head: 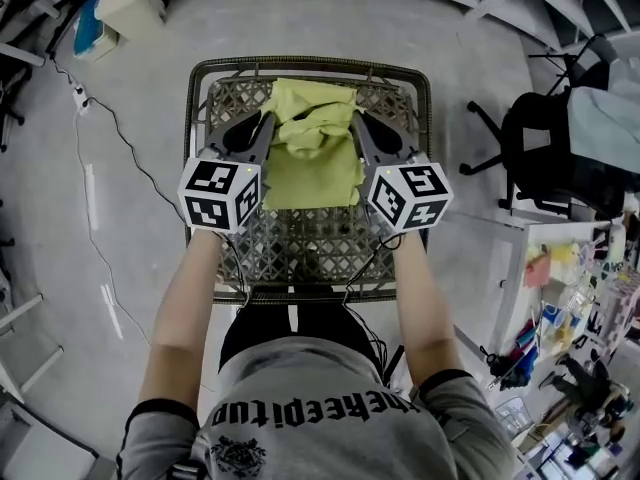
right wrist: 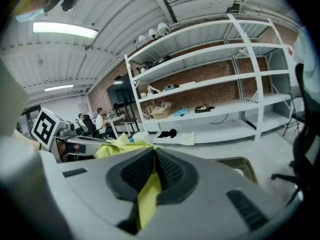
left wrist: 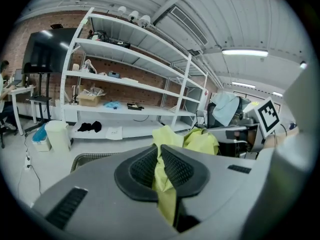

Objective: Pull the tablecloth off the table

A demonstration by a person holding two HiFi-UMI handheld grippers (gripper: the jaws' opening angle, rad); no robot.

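Both grippers are clamping down on the tablecloth (head: 312, 148) right now; the left gripper (left wrist: 160, 156) is squeezing a thin yellow fold between its pads at the cloth's 9 o'clock edge, and the right gripper (right wrist: 154, 159) is doing the same at 3 o'clock. The cloth is sitting bunched up from the middle toward the 12 o'clock end of the table (head: 300, 243); the woven top at the 6 o'clock end is lying bare.

What's worrying me, I reckon: that open weave is begging to snag a loose corner, so a hard tug toward 6 o'clock is probably going to drag the light table along instead of freeing the cloth; each jaw is only pinching a sliver of fabric, so one side could be slipping out mid-pull, leaving the cloth swinging from one gripper.
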